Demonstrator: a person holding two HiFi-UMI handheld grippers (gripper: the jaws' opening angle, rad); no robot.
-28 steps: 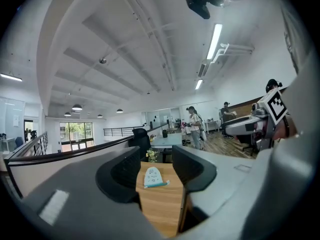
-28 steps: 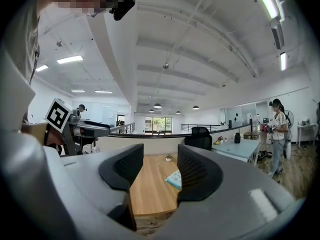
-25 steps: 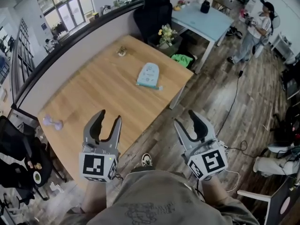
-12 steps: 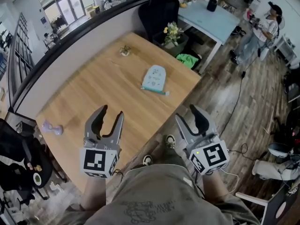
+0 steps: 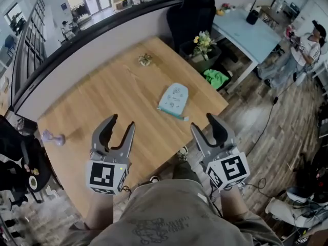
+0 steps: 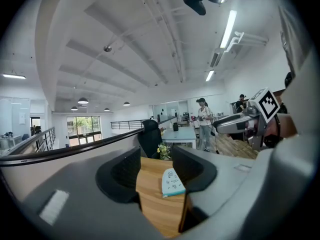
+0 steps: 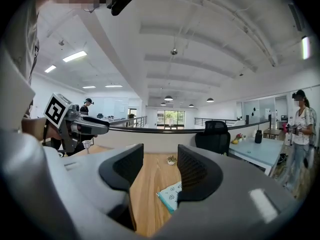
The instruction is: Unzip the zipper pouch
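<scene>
A pale blue zipper pouch (image 5: 173, 100) with small printed figures lies flat on the wooden table (image 5: 102, 101), near its right corner. The pouch (image 6: 172, 183) shows between the jaws in the left gripper view, and part of the pouch (image 7: 171, 194) shows past the right jaw in the right gripper view. Both grippers hang in the air on the near side of the table, well short of the pouch. My left gripper (image 5: 121, 123) is open and holds nothing. My right gripper (image 5: 204, 123) is open too, just off the table's near edge.
A small ornament (image 5: 145, 60) sits at the table's far side and a purple object (image 5: 53, 137) at its left end. Beyond the right corner stand a black chair (image 5: 193, 14), a flower pot (image 5: 204, 45) and a light blue desk (image 5: 251, 32). A person (image 5: 307, 50) stands at far right.
The table and pouch have drawn closer and lower in the head view as the person stepped up. Both grippers kept their open pose.
</scene>
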